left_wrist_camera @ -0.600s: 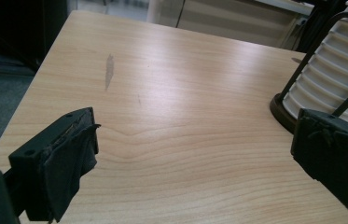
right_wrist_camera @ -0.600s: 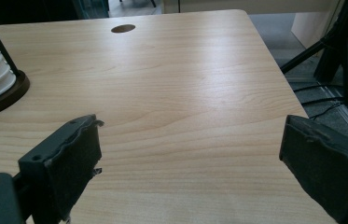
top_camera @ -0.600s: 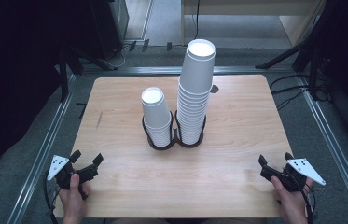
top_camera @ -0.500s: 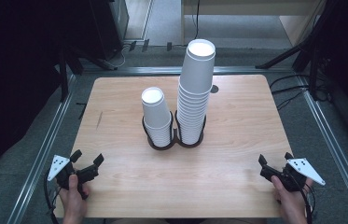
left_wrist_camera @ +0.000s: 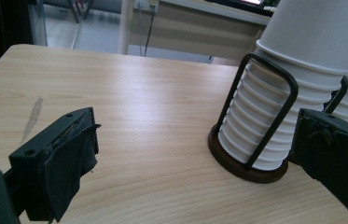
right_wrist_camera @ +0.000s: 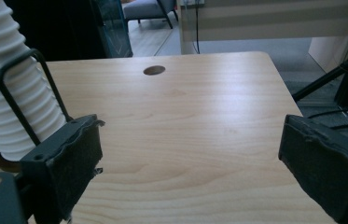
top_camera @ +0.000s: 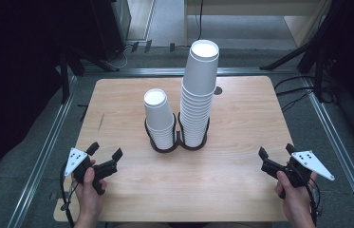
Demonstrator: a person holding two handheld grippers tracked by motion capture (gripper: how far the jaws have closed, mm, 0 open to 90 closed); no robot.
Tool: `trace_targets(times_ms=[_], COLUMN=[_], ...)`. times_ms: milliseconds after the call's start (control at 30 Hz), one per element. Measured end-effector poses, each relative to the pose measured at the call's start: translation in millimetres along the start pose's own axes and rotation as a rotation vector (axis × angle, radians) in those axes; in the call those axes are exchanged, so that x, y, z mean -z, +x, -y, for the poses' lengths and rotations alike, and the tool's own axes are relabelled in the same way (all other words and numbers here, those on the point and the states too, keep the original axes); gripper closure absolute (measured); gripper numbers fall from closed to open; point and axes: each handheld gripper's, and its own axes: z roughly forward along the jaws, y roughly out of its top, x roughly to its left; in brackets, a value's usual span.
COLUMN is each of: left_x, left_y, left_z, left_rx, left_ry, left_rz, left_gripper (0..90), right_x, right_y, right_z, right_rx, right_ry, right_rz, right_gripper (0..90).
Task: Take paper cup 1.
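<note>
Ahead of both sets of jaws, mid-table, two stacks of paper cups sit in a dark double wire holder [top_camera: 178, 142]: short stack [top_camera: 159, 118] on the left gripper's side, tall stack [top_camera: 197, 95] on the right's. Left gripper [top_camera: 104, 160] and right gripper [top_camera: 275, 159] are both spread wide, nothing between the jaws, well apart from the cups. Risks, my read: cups are nested tight, so a pinch near the rim could lift several or crush the wall; a sideways nudge could tip the tall stack.

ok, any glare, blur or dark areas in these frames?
High view: sharp, table evenly lit, surroundings nearly black. Left gripper view: soft sheen on the wood, near jaws blurred, short cup stack fairly crisp. Right gripper view: glare band across the tabletop, tall cup stack overexposed.
</note>
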Motion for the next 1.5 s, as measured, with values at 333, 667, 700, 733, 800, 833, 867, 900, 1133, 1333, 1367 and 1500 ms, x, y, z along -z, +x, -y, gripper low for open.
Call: trace_targets(times_ms=[333, 667, 700, 733, 800, 833, 867, 900, 1133, 1333, 1367, 1500], left_x=[-20.7, -46.9, -46.9, -50.2, -53.7, -56.2, -58.8, -61.4, -75.6, -88.2, -88.2, -97.2], left_y=[-44.6, -98.5, -98.5, -105.5, -113.4, -118.1, -122.3, -126.3, -151.5, -168.0, -168.0, -178.4], left_z=[-14.1, -28.9, -28.9, -30.2, -31.0, -30.9, -30.9, -30.9, -31.8, -31.6, -31.6, -33.1], left_rx=[-0.029, -0.088, -0.088, -0.091, -0.105, -0.110, -0.117, -0.122, -0.140, -0.174, -0.174, -0.174], left_ry=[-0.011, -0.008, -0.008, -0.011, -0.012, -0.014, -0.011, -0.008, -0.027, -0.017, -0.017, -0.010], left_rz=[0.067, 0.137, 0.137, 0.149, 0.161, 0.164, 0.168, 0.174, 0.206, 0.202, 0.202, 0.197], left_gripper=[0.6, 0.6, 0.6, 0.6, 0.6, 0.6, 0.6, 0.6, 0.6, 0.6, 0.6, 0.6], right_x=[1.3, -9.3, -9.3, -10.0, -13.2, -14.0, -14.8, -15.1, -19.7, -28.4, -28.4, -34.5], right_y=[25.7, 67.9, 67.9, 70.8, 79.6, 82.3, 85.5, 88.7, 108.9, 124.6, 124.6, 133.4], right_z=[-34.8, -71.5, -71.5, -73.8, -81.0, -83.1, -85.9, -88.7, -110.5, -123.7, -123.7, -130.9], right_rx=[0.032, 0.037, 0.037, 0.039, 0.045, 0.048, 0.054, 0.056, 0.079, 0.097, 0.097, 0.103], right_ry=[-0.059, -0.048, -0.048, -0.046, -0.046, -0.044, -0.047, -0.050, -0.086, -0.089, -0.089, -0.092], right_rz=[-0.045, -0.165, -0.165, -0.170, -0.190, -0.195, -0.198, -0.204, -0.241, -0.260, -0.260, -0.271], right_gripper=[6.3, 1.1, 1.1, 0.9, 0.0, 0.0, 0.0, 0.0, 0.0, 0.0, 0.0, 0.0])
